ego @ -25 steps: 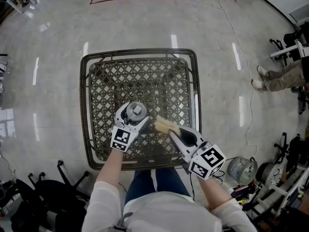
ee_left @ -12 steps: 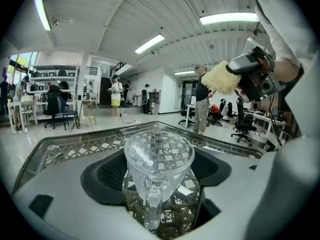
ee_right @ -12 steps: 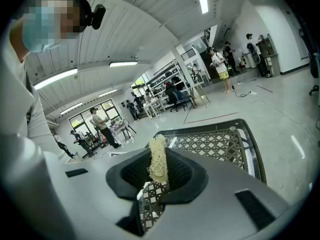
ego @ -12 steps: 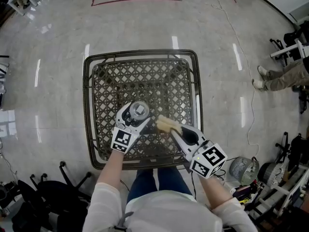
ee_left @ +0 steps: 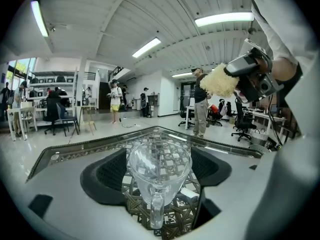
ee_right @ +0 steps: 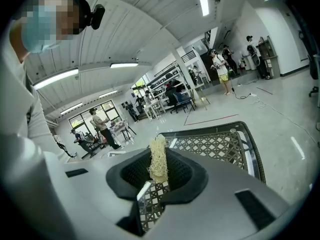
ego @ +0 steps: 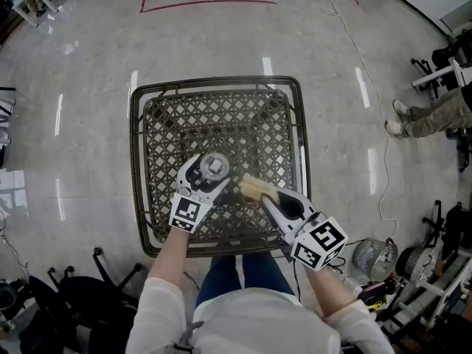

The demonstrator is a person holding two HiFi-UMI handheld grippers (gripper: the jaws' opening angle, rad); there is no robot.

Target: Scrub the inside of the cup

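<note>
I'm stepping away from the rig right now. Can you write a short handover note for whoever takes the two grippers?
Left gripper: shut on the clear glass cup, held above the woven table.
Right gripper: shut on the yellow scrubber, which sits just to the right of the cup and outside it.
Done: both things are in hand and close together.
Left: put the scrubber into the cup and scrub the inside. Nothing here shows whether any scrubbing has been done.

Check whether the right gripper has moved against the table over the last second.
No. In the head view the right gripper keeps its scrubber at the same spot relative to the wicker table's right rim; the slight shift in the picture is shared by the table.
</note>
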